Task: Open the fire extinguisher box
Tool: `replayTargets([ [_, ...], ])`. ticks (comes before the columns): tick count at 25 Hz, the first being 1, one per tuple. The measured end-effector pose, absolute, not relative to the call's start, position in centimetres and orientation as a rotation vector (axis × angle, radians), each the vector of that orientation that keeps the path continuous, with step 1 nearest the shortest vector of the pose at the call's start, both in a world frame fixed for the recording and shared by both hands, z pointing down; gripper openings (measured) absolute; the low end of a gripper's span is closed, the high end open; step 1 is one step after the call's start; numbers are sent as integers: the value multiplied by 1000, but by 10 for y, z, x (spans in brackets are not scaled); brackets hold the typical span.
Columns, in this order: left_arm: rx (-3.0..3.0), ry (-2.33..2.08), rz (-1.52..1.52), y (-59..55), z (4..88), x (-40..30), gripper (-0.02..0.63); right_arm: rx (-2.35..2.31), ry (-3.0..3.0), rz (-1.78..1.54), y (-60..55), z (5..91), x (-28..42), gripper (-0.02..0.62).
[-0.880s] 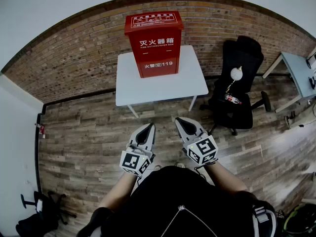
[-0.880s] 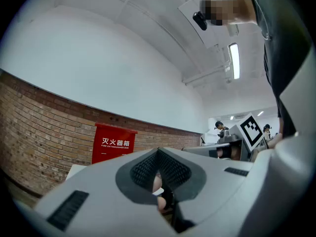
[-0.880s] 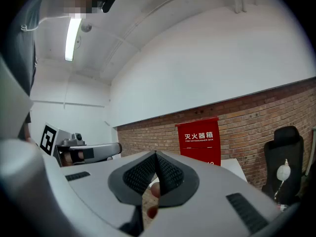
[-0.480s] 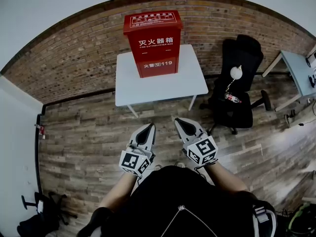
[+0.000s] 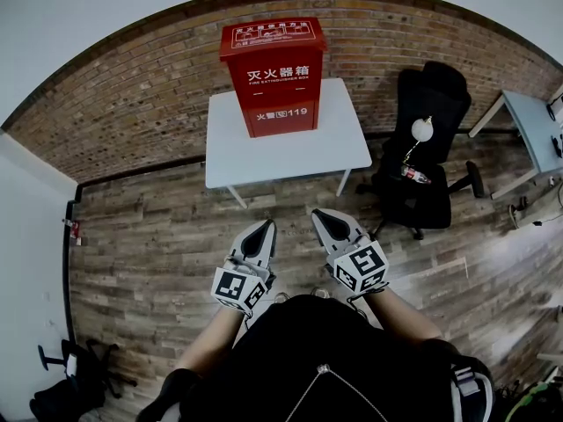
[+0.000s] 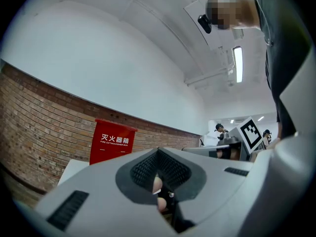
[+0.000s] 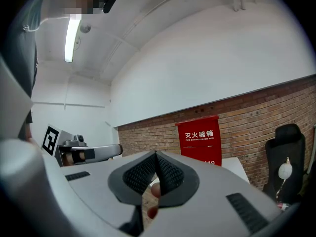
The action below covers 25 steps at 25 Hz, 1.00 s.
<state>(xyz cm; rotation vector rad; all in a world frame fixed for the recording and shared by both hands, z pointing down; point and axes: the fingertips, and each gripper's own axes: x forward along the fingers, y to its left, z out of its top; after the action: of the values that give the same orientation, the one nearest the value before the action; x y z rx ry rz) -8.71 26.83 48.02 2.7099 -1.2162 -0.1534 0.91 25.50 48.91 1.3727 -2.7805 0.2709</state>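
A red fire extinguisher box (image 5: 274, 76) with white lettering stands upright on a white table (image 5: 281, 148) against the brick wall, its lid down. It also shows as the red box (image 6: 111, 141) in the left gripper view and the red box (image 7: 199, 140) in the right gripper view. My left gripper (image 5: 264, 229) and right gripper (image 5: 322, 217) hover side by side over the wooden floor, well short of the table. Both are shut with nothing held, tips pointing toward the box.
A black office chair (image 5: 422, 156) with a white lamp and a bottle on it stands right of the table. A light desk (image 5: 537, 130) sits at the far right. Dark bags (image 5: 62, 389) lie at the lower left by a white wall.
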Motion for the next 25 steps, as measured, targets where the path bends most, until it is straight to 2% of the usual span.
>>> replayTargets([
  [18, 2570, -1314, -241, 273, 487, -55, 49, 1276, -2804, 320, 255, 508, 55, 18],
  [25, 2534, -1378, -198, 273, 502, -61, 49, 1213, -2822, 364, 246, 521, 52, 18],
])
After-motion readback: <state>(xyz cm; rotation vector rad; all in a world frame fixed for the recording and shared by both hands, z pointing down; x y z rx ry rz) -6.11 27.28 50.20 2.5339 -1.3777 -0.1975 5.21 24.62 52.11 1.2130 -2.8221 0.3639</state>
